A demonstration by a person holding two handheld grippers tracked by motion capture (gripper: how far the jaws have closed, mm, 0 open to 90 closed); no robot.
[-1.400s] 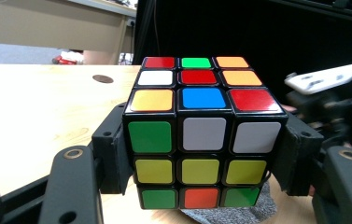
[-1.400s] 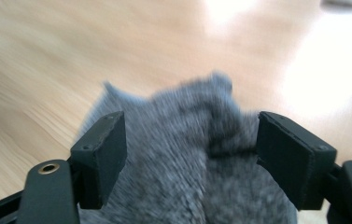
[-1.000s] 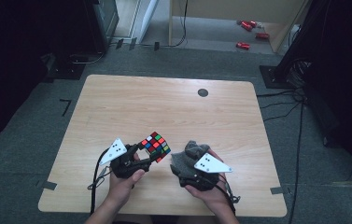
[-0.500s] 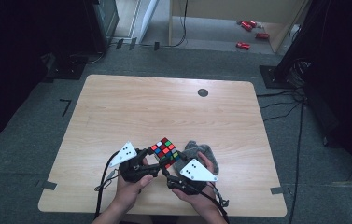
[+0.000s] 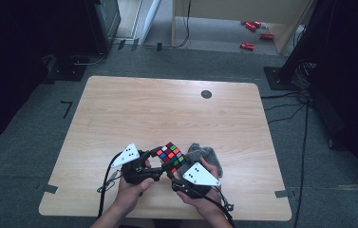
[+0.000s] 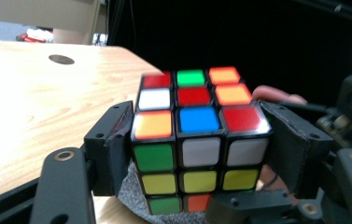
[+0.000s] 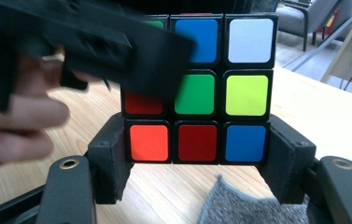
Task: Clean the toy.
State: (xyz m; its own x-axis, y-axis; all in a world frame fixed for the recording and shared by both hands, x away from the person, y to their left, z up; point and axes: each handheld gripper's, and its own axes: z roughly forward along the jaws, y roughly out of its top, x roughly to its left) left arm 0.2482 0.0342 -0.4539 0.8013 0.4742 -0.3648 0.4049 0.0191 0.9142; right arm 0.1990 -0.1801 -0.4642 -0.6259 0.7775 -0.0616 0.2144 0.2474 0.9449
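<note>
Grippers, both on my cube [image 5: 171, 156]: left gripper [image 5: 159, 164] jaws just easing open, still flanking it; right gripper [image 7: 197, 163] clamps bottom layer, over grey cloth [image 5: 209, 155].

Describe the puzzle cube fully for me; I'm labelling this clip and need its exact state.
The puzzle cube is a scrambled three-by-three of black plastic with glossy red, orange, green, blue, white and yellow stickers. It is held above the wooden table near its front edge, beside a grey cloth. The right gripper clamps its bottom layer between padded jaws. The left gripper has its jaws around the cube, just opening; whether they press is unclear.
</note>
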